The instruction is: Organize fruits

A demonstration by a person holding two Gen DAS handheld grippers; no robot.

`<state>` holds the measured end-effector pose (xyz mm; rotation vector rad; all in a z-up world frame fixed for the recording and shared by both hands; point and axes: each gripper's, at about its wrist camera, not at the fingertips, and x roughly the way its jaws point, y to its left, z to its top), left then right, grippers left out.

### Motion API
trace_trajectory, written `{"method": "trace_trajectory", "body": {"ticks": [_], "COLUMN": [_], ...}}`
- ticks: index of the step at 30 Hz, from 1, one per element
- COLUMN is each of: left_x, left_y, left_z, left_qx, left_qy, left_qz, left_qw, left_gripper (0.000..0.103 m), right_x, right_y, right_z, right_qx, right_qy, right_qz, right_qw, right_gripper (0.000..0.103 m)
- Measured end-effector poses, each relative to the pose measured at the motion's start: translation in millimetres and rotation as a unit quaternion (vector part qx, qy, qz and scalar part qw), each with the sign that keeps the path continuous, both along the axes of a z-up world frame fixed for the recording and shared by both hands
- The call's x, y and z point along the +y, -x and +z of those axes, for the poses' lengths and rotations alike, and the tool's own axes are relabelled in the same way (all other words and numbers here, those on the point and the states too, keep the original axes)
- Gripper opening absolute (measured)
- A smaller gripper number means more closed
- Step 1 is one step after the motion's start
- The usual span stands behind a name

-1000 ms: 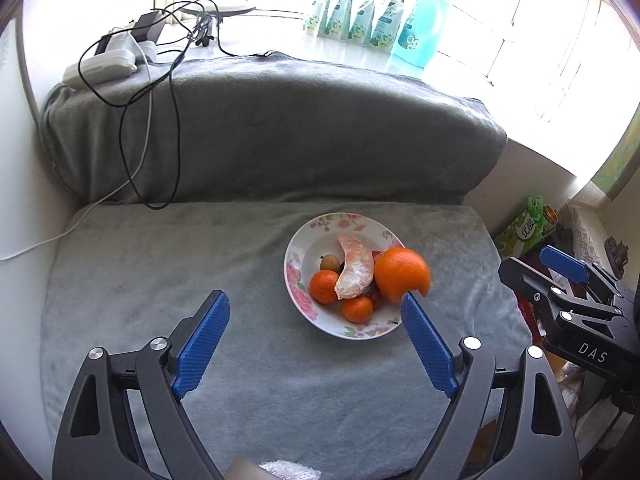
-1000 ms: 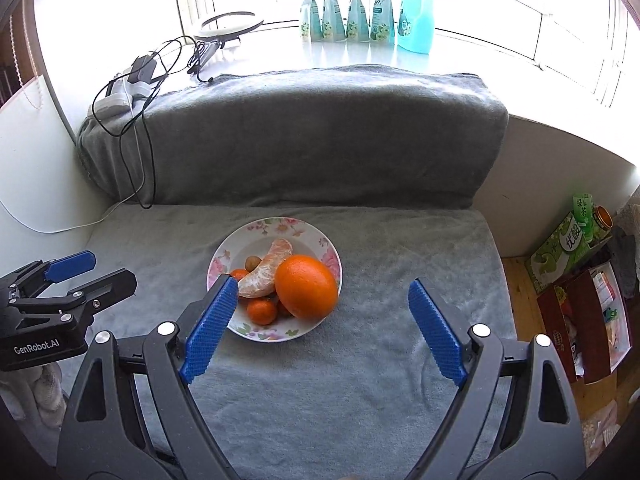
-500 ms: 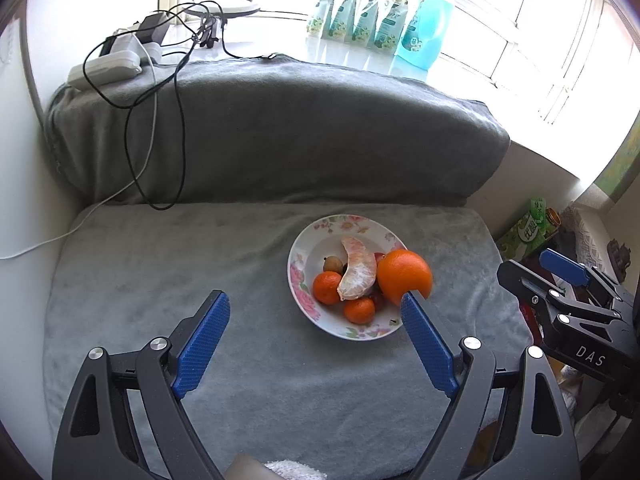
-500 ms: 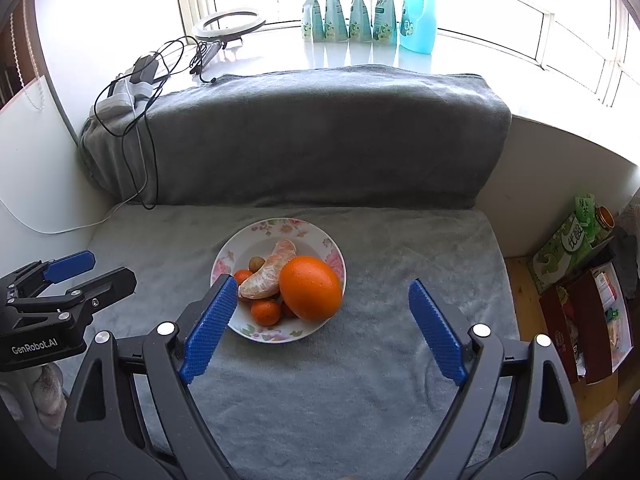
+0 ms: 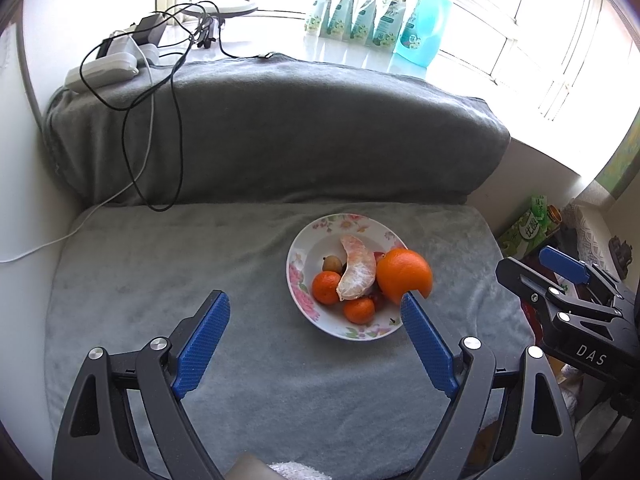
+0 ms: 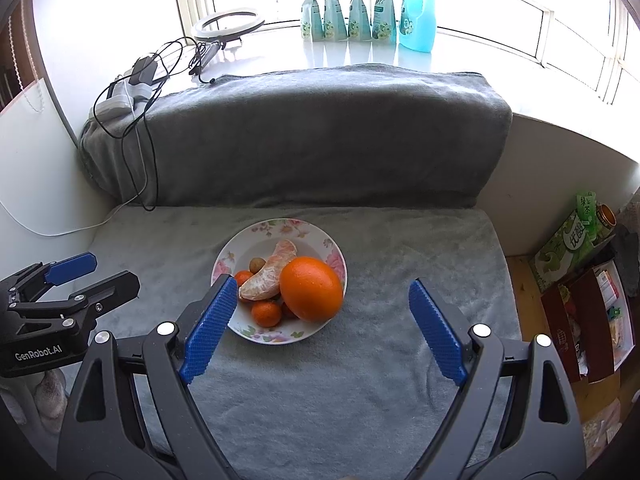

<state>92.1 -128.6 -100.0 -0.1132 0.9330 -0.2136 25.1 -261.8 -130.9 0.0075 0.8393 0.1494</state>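
A white floral plate (image 5: 304, 256) (image 6: 320, 236) sits on the grey blanket. It holds a big orange (image 5: 404, 274) (image 6: 312, 288), a peeled pomelo segment (image 5: 358, 268) (image 6: 266, 276), two small mandarins (image 5: 326, 287) (image 6: 266, 314) and a small brown fruit (image 5: 331, 263) (image 6: 257, 265). My left gripper (image 5: 316, 312) is open and empty, in front of and left of the plate. My right gripper (image 6: 320, 300) is open and empty, just in front of the plate, its left finger over the plate's near-left rim.
A blanket-covered ledge (image 6: 320, 128) rises behind the plate. Cables and a power strip (image 5: 108, 68) lie at its left end. Bottles (image 6: 416, 4) and a ring light (image 6: 228, 22) stand on the windowsill. Boxes (image 6: 576, 236) sit on the floor at the right.
Both grippers have drawn back and up slightly, so the plate appears a little farther away. Both stay open; the fruit has not moved.
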Motion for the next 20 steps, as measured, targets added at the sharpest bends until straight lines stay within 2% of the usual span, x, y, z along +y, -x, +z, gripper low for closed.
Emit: {"method": "trace_trajectory", "body": {"ticks": [12,20], "left_x": [-0.8,-1.8], "left_y": [-2.8,-3.4], "left_z": [0.2,2.2], "left_qx": [-0.002,-0.018], "left_qy": [-0.004,-0.013], "left_qz": [0.001,-0.002], "left_qw": [1.0000,0.9998], "left_gripper": [0.087,0.088], "right_x": [-0.5,-1.8], "right_y": [-2.0,-3.8], "right_z": [-0.3,-3.7], "right_qx": [0.001,0.005], "right_qy": [0.000,-0.001], "right_qz": [0.002,-0.002], "right_qw": [1.000,1.000], "right_gripper": [0.090,0.090]}}
